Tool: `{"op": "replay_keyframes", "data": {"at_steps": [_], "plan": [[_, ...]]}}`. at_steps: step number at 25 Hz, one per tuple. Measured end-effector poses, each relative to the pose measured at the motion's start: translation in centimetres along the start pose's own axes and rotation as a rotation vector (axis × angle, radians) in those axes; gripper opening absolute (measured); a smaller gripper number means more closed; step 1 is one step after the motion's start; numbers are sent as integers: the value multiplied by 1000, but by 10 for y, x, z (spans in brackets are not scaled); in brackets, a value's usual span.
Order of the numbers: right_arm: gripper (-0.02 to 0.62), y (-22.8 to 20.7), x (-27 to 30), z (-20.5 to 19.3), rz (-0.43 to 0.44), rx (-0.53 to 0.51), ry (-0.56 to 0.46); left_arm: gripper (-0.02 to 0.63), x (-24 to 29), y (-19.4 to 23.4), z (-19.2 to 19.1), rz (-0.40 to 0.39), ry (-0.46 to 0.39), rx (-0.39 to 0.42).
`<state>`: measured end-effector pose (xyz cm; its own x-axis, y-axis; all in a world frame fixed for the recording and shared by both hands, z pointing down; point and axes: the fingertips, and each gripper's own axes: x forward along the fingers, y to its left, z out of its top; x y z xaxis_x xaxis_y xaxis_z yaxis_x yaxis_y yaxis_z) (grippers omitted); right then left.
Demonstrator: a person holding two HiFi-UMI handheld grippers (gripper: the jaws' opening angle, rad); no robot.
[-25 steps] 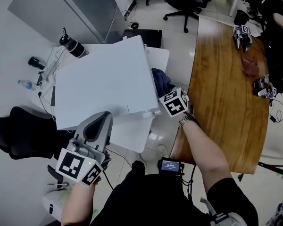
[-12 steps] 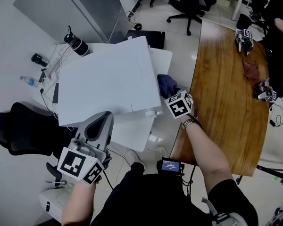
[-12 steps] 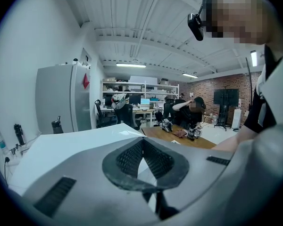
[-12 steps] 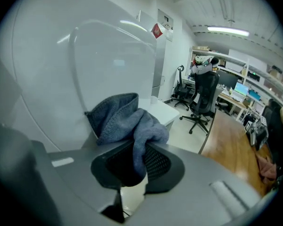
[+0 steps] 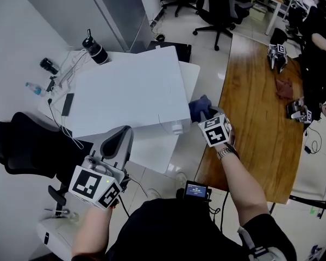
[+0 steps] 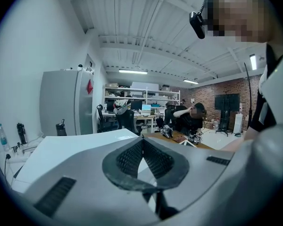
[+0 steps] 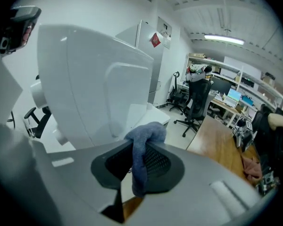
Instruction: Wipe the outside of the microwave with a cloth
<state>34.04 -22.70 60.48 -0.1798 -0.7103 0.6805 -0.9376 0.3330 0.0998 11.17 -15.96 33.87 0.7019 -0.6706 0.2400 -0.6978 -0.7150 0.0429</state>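
Note:
The white microwave (image 5: pixel 130 91) stands on a white table (image 5: pixel 152 154). My right gripper (image 5: pixel 202 114) is shut on a blue cloth (image 5: pixel 198 106), which sits against the microwave's right side near its front corner. In the right gripper view the cloth (image 7: pixel 141 147) hangs bunched between the jaws, with the microwave's white wall (image 7: pixel 94 88) close on the left. My left gripper (image 5: pixel 123 131) is shut and holds nothing, at the microwave's near edge. Its closed fingertips (image 6: pixel 142 141) point across the microwave's top (image 6: pixel 61 149).
A long wooden table (image 5: pixel 255 124) runs along the right, with other grippers (image 5: pixel 277 50) and a red cloth (image 5: pixel 284 88) on it. A black bottle (image 5: pixel 95 51), cables and a water bottle (image 5: pixel 33 87) lie behind the microwave. A black chair (image 5: pixel 22 151) stands at the left.
My right gripper has carried the cloth along the microwave's right side toward its front corner, nearer to me. The left gripper drifted slightly and stays shut.

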Motion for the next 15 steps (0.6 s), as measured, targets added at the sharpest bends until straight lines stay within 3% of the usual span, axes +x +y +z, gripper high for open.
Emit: {"op": "replay_keyframes", "data": {"at_steps": [15], "plan": [[52, 63, -125, 24, -83, -55, -50, 5, -72, 26, -13, -22, -97, -72]]}}
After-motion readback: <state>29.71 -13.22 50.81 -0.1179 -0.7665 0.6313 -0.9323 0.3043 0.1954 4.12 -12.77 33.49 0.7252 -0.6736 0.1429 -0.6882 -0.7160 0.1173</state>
